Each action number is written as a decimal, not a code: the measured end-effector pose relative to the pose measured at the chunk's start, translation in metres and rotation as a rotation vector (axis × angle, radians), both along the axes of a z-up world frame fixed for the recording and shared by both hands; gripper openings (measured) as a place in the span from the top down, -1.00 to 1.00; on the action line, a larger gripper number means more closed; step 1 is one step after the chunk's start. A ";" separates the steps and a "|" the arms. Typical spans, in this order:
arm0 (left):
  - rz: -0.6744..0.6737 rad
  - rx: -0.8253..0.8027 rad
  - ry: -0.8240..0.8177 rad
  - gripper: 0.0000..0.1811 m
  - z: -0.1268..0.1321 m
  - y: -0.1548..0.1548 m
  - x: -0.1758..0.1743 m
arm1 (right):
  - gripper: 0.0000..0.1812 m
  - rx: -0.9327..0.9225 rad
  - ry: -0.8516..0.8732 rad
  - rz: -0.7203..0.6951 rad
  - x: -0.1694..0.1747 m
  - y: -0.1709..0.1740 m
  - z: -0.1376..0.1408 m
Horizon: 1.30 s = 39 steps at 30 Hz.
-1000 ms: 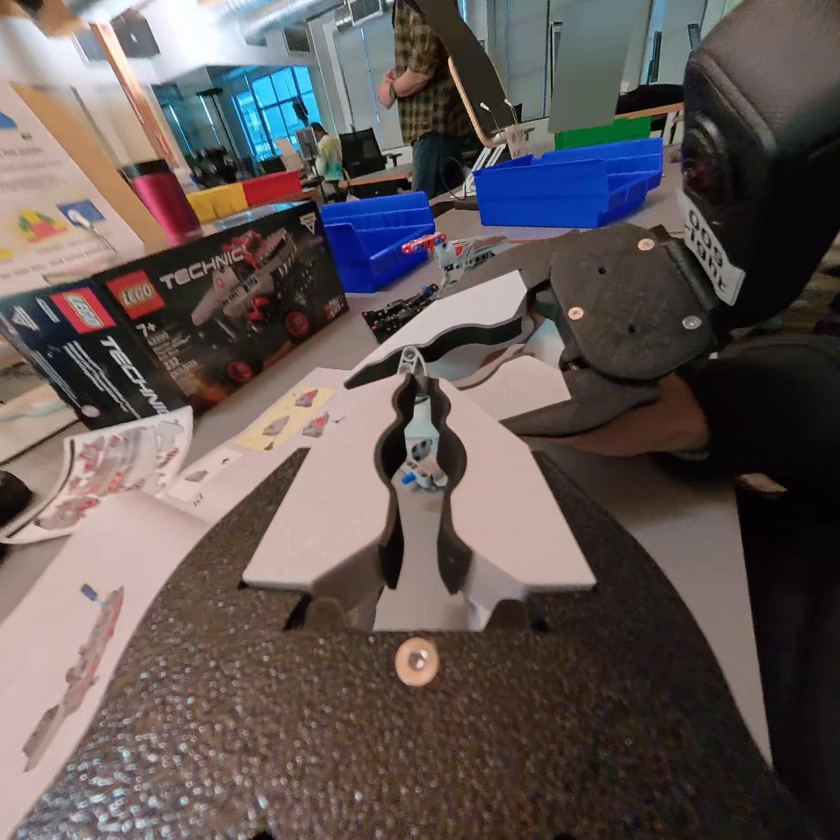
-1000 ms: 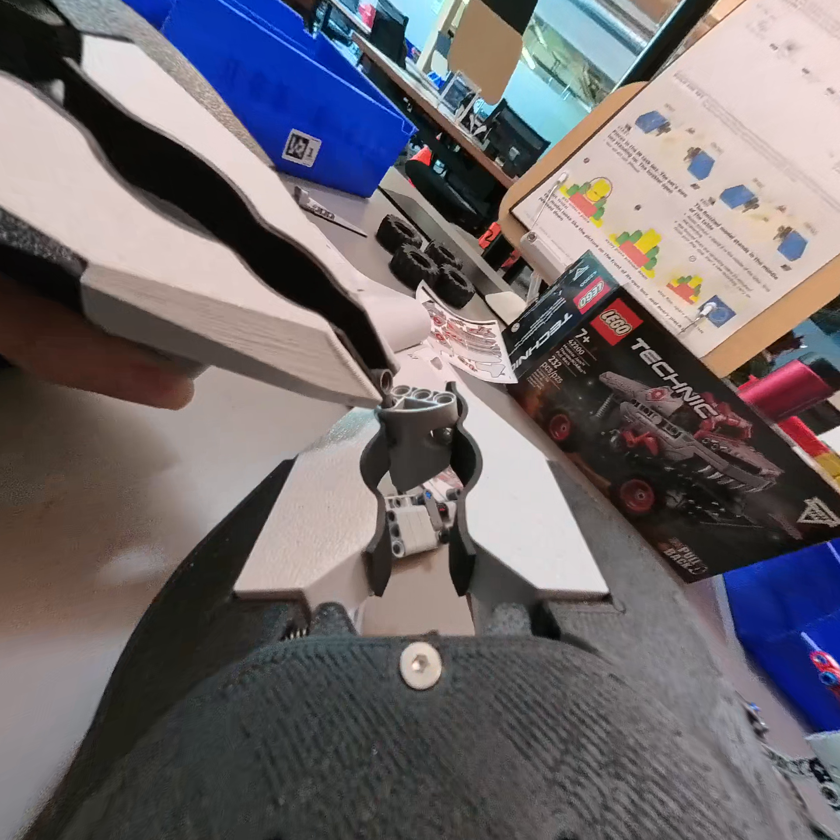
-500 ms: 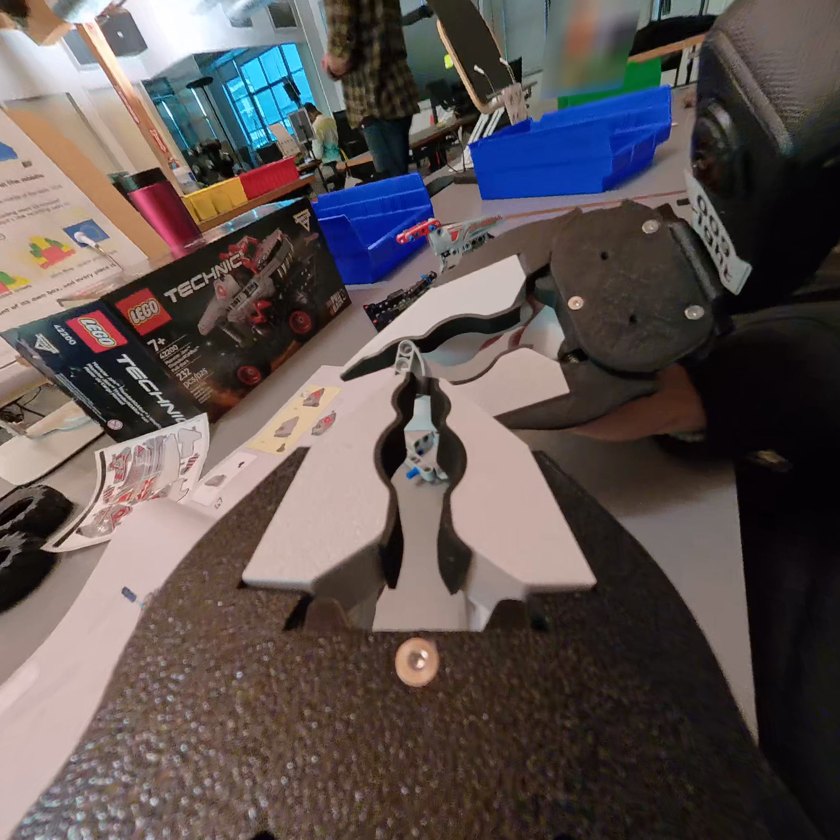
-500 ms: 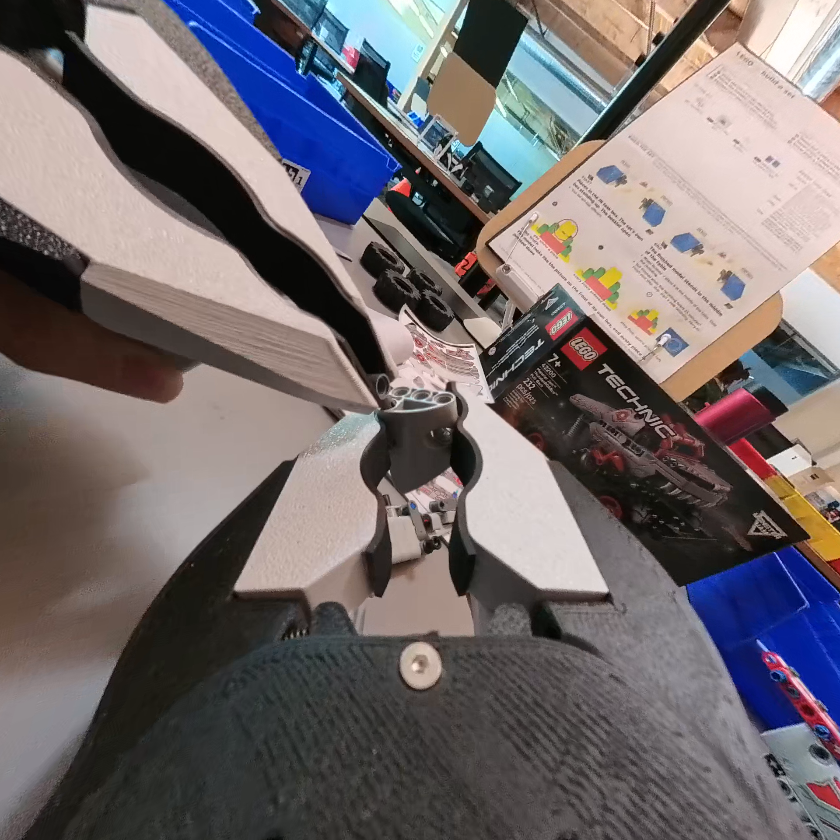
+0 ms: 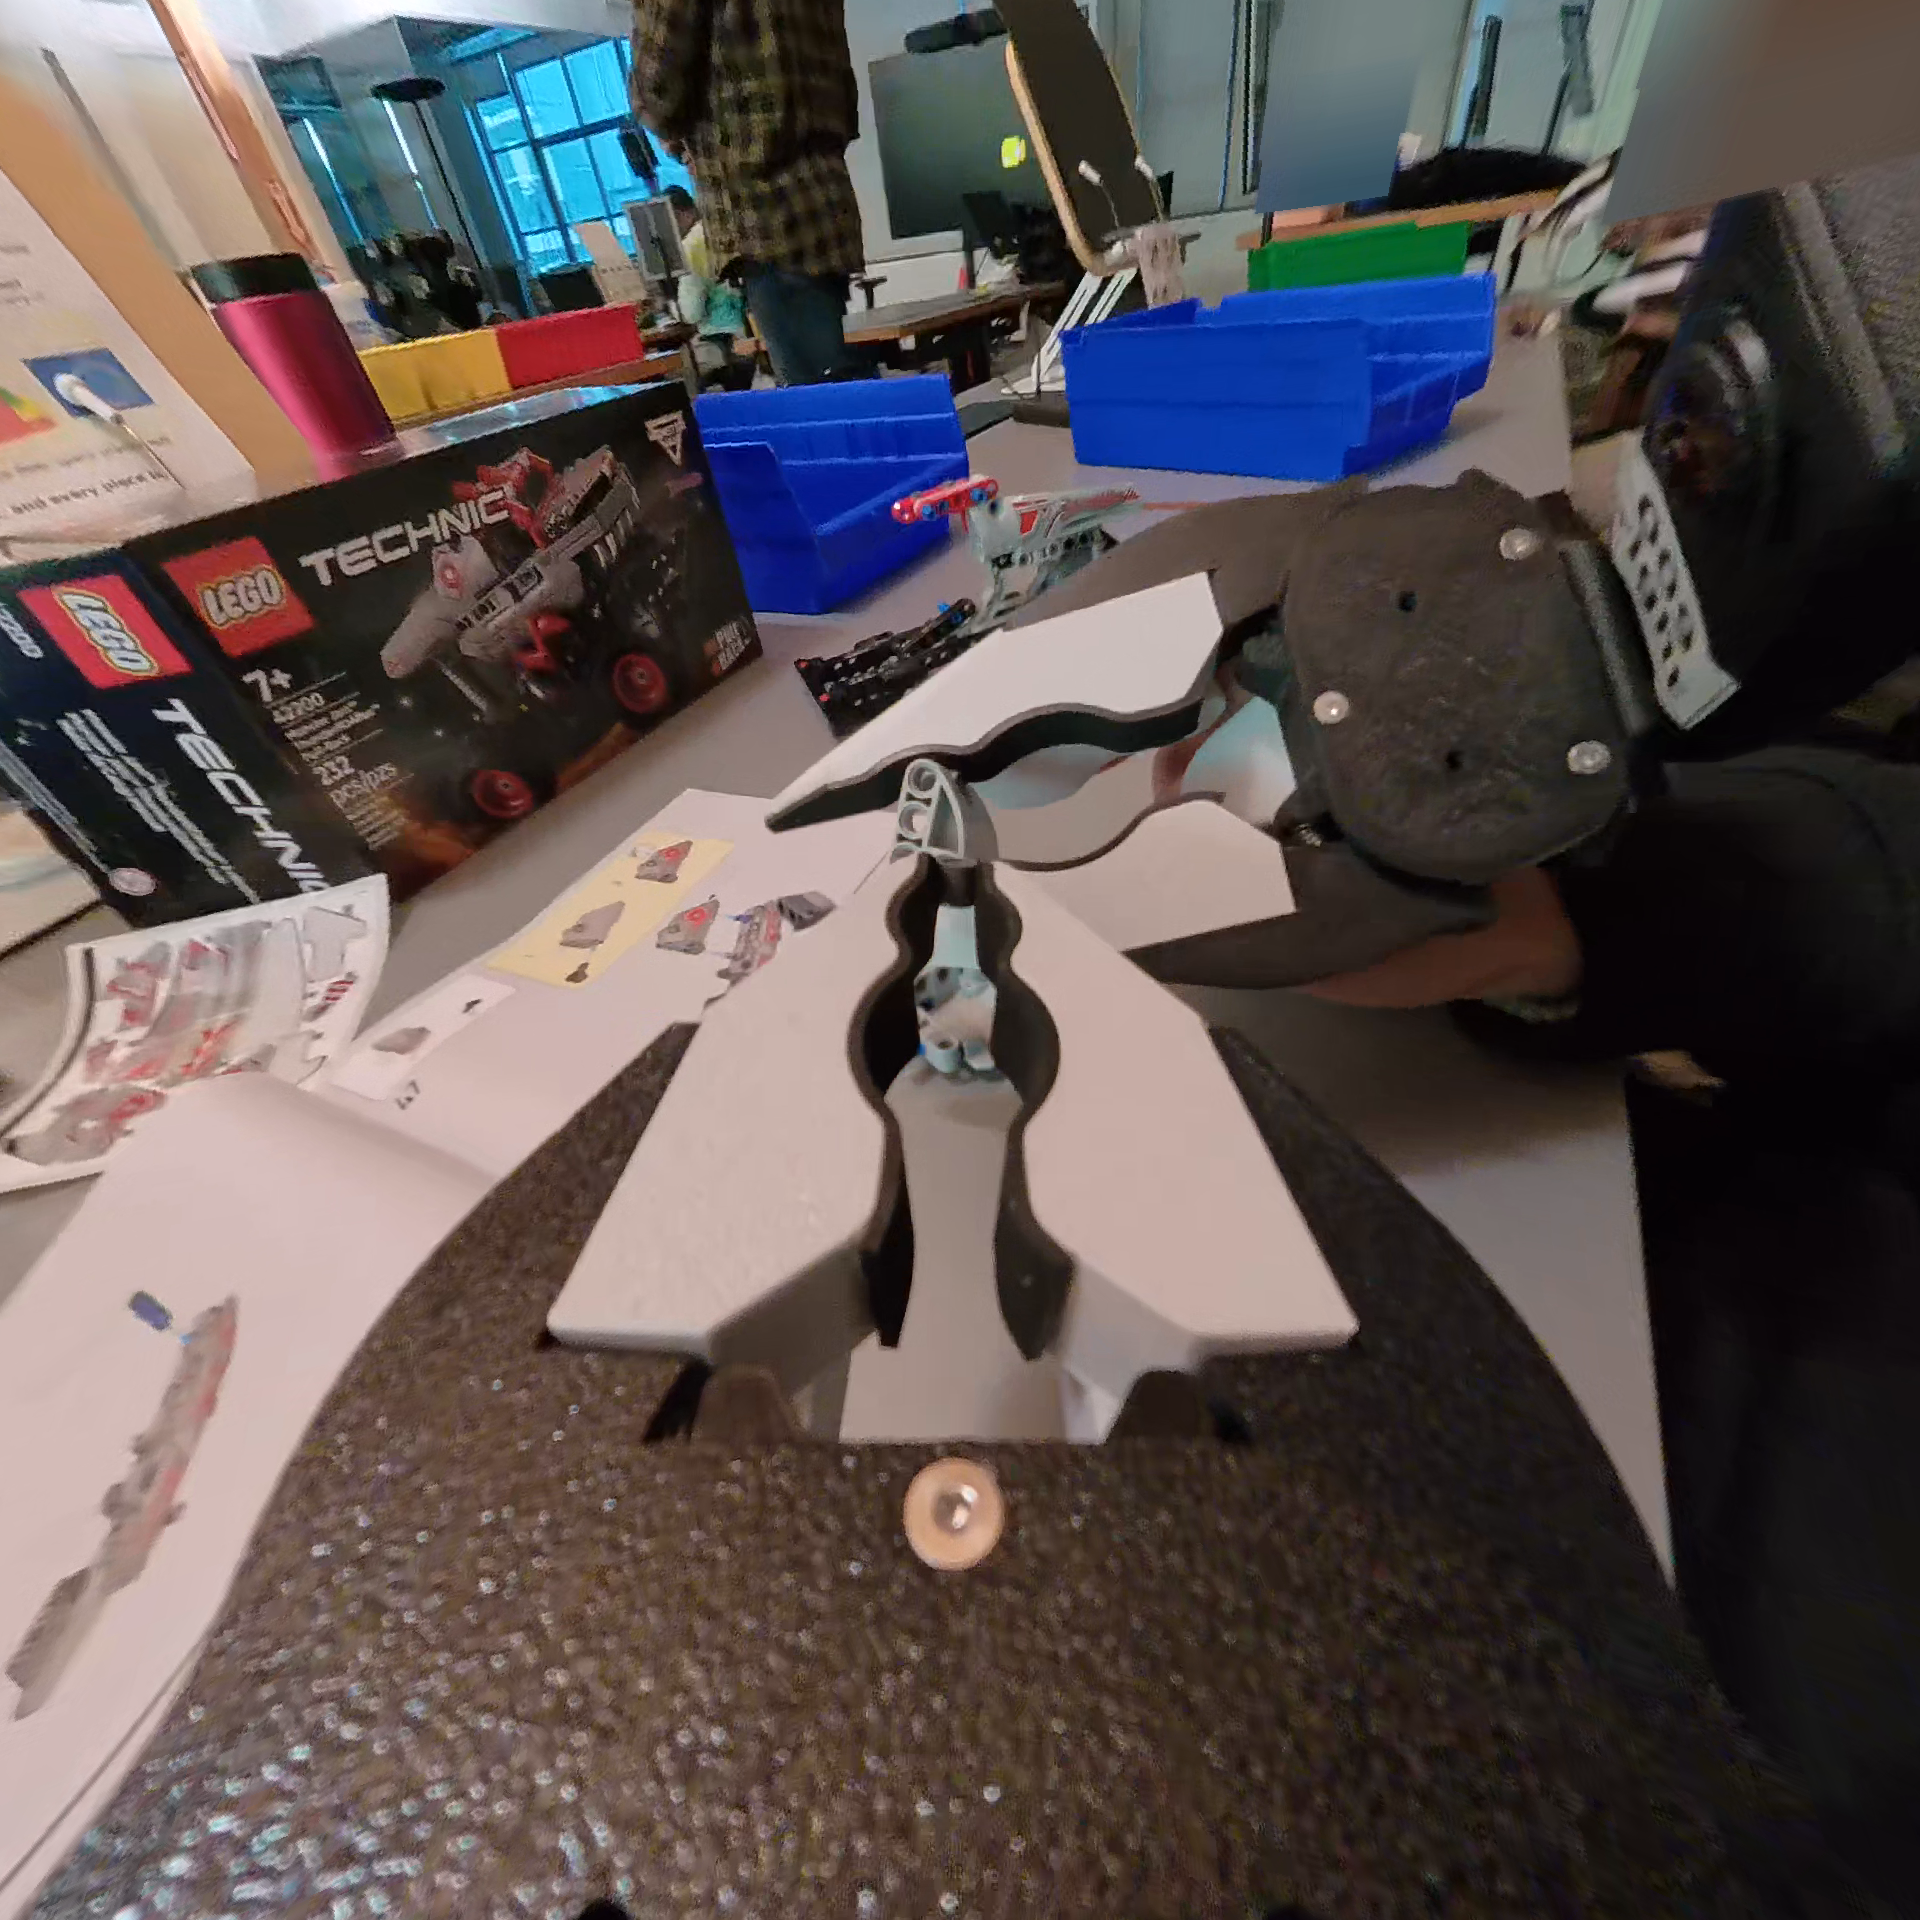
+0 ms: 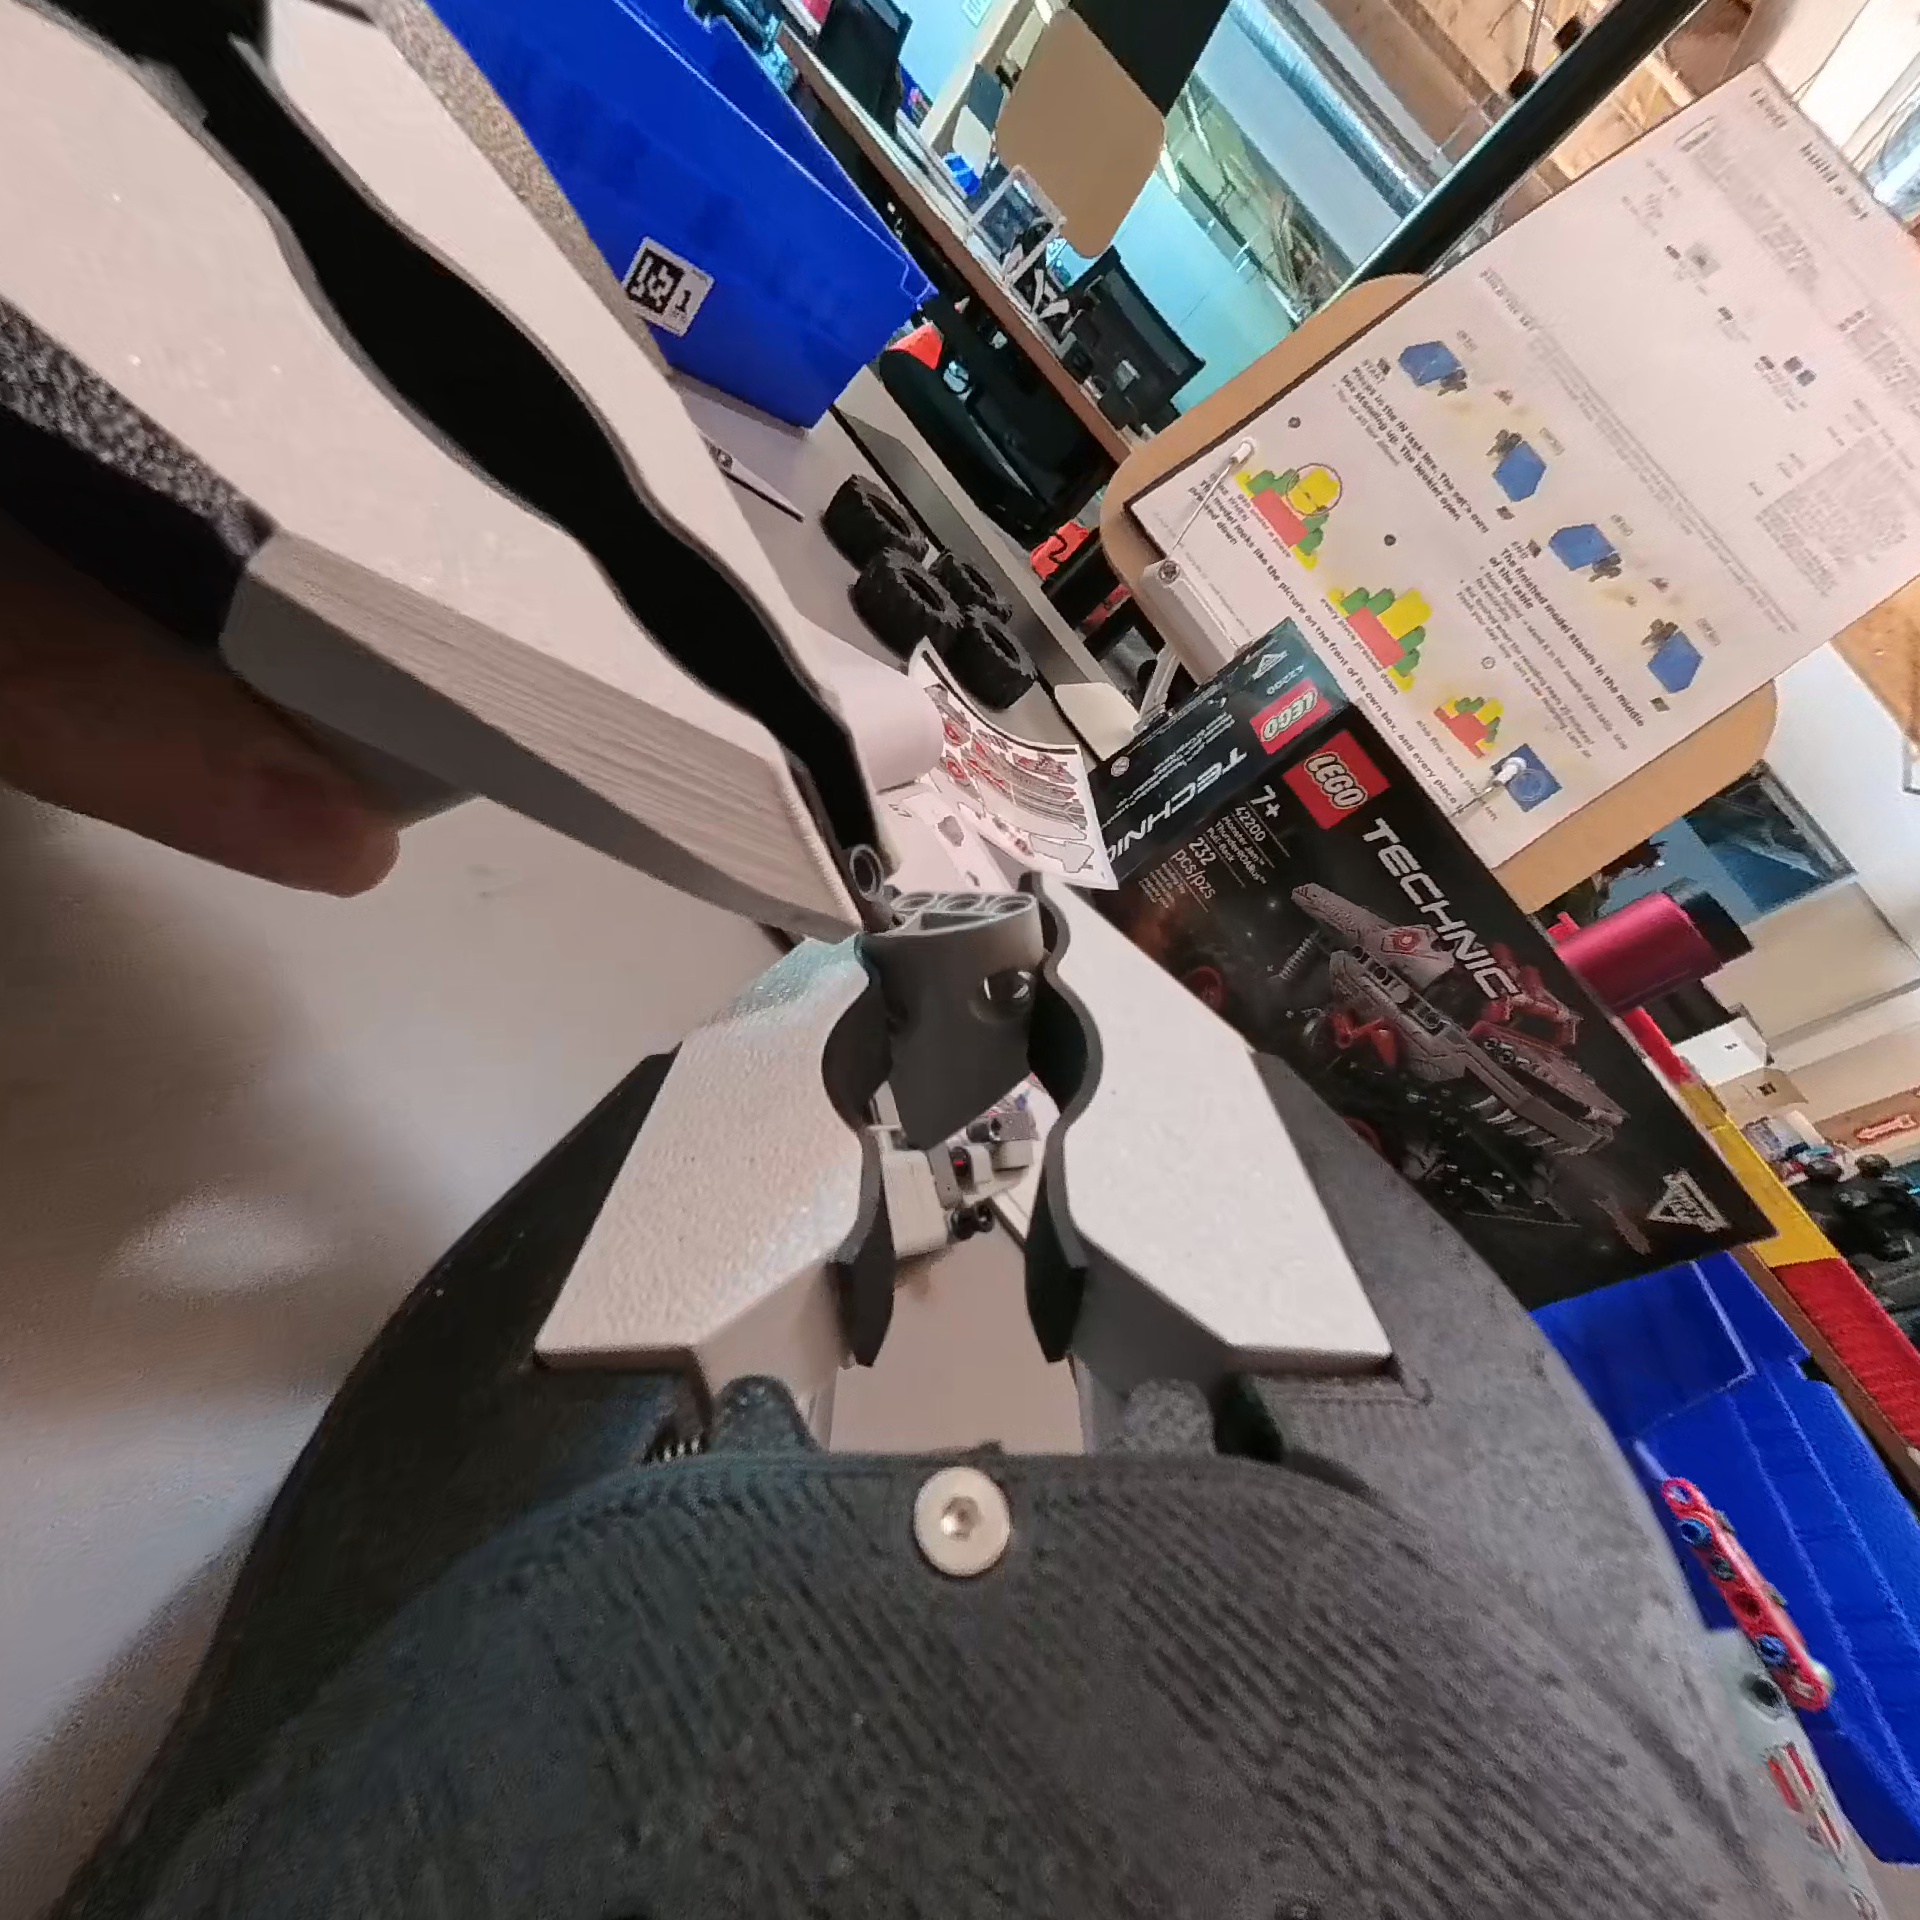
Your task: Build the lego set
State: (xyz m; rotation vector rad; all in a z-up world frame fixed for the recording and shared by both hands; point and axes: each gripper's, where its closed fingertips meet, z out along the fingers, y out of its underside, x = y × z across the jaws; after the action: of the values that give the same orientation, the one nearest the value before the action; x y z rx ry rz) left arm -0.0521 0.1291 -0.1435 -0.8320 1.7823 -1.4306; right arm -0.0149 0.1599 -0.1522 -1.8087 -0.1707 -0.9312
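1. At the far left of the left wrist view, a curled sticker sheet (image 5: 197,997) lies on the grey desk (image 5: 1382,1122), with white instruction pages (image 5: 249,1226) spread beside it.
2. Behind them the dark lego box (image 5: 436,665) stands upright, and a magenta tumbler (image 5: 296,369) stands beyond it.
3. Further right, a blue bin (image 5: 831,499) sits just behind a partly built grey and red model (image 5: 1029,540); a wider blue bin (image 5: 1278,374) sits well back.
4. In the centre, the left gripper (image 5: 951,935) is closed to a narrow gap on a small light grey lego assembly (image 5: 956,987) held off the desk.
5. Just above its tips, a grey lego panel (image 5: 935,821) sits where the two grippers meet.
6. At the right of that view, the right gripper (image 5: 914,821) reaches in from the side, a hand (image 5: 1455,956) under its body.
7. In the right wrist view, the right gripper (image 6: 951,997) is clamped narrow on the same grey lego panel (image 6: 951,1029).
8. The left gripper's fingers (image 6: 499,665) come in from the upper left, their tips touching the panel's top edge.
9. Black tyres (image 6: 925,592) lie on the desk beyond, and an instruction board (image 6: 1558,447) stands at the right behind the box (image 6: 1382,987).
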 end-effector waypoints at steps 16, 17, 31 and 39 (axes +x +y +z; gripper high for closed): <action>0.045 0.059 0.111 0.94 -0.018 0.004 0.004 | 0.77 -0.100 -0.073 -0.011 0.002 0.000 -0.011; 0.015 -0.019 0.148 0.94 -0.015 0.004 0.003 | 0.77 -0.085 -0.070 -0.001 0.001 0.000 -0.009; -0.055 0.091 0.379 0.94 -0.052 0.009 -0.004 | 0.76 -0.363 -0.372 0.021 -0.003 0.005 -0.035; -0.078 0.054 0.551 0.94 -0.070 0.013 -0.009 | 0.76 -0.508 -0.504 0.050 -0.006 0.009 -0.052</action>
State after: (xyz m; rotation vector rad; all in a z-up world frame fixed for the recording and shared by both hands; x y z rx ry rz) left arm -0.0614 0.1423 -0.2136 -1.2250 2.2663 -1.2690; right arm -0.0207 0.1686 -0.2046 -1.9691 -0.8275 -1.3836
